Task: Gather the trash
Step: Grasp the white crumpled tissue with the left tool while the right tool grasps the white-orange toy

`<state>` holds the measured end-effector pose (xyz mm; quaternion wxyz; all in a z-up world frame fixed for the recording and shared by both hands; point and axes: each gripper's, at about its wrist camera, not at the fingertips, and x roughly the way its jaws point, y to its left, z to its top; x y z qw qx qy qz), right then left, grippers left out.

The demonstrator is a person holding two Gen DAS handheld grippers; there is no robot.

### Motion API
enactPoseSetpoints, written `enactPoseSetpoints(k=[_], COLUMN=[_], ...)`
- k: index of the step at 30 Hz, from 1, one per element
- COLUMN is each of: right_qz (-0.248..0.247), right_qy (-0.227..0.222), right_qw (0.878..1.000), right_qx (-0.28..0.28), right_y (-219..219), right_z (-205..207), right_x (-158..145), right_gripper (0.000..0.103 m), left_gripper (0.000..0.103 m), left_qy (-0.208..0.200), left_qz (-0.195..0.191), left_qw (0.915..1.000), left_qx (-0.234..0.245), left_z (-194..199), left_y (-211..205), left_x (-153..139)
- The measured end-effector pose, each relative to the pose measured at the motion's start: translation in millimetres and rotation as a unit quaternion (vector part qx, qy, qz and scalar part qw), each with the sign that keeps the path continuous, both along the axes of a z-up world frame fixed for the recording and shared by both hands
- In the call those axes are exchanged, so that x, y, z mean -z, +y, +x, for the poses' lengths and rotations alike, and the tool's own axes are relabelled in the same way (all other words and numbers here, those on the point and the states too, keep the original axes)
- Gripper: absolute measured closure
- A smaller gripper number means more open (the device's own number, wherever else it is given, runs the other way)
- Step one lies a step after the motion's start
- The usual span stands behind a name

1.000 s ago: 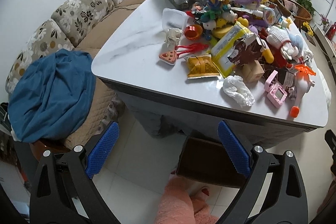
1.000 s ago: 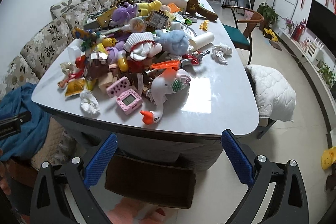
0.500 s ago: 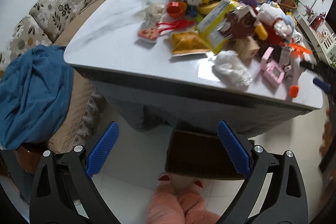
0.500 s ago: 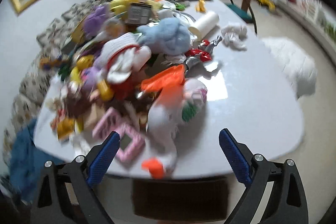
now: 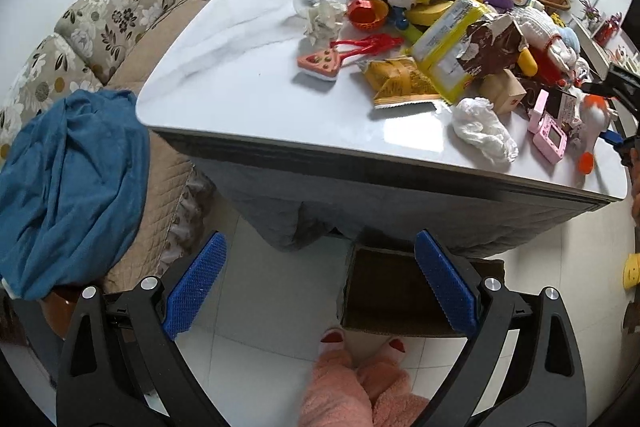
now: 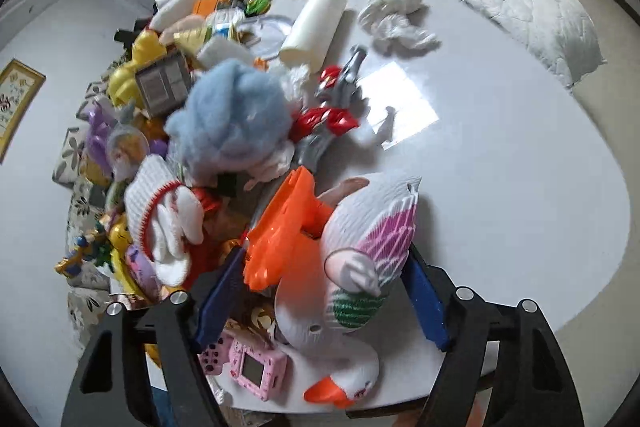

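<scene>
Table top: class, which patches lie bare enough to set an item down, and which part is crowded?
Bare: the table corner left of the pizza toy, and the stretch right of the goose toy up to the crumpled tissue. Crowded: the central toy pile.

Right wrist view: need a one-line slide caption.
Open right gripper reaches over the cluttered white table, its fingers straddling a white swan toy beside an orange toy gun.
</scene>
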<state>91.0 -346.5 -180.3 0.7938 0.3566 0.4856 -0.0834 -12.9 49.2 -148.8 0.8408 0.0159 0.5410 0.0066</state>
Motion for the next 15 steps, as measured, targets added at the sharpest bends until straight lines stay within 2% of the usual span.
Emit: enactPoseSetpoints(k=[3, 7, 15], right_qz=[0.010, -0.014, -0.009], right_qy=[-0.024, -0.057, -0.103], right_qw=[1.000, 0.998, 0.995], right_qx=[0.008, 0.000, -0.011], right_y=[-9.6, -11.5, -6.1], right_z=[-16.4, -37.1, -86.2], right_x=[-21.5, -52.5, -89.6], right_gripper=[0.029, 0.029, 0.029], left_gripper=[0.010, 0.010, 0.010], left_qy=[0.002, -0.010, -0.034], left_qz=[-0.014, -0.028, 0.035], left_qw=[0.9997, 0.9977, 0.9920], left_qx=[0.018, 0.062, 0.117], left_z=[8.0, 28.1, 79.4], left_y=[-10.8, -47.3, -128.3], left_x=[1.4, 12.3, 39.3])
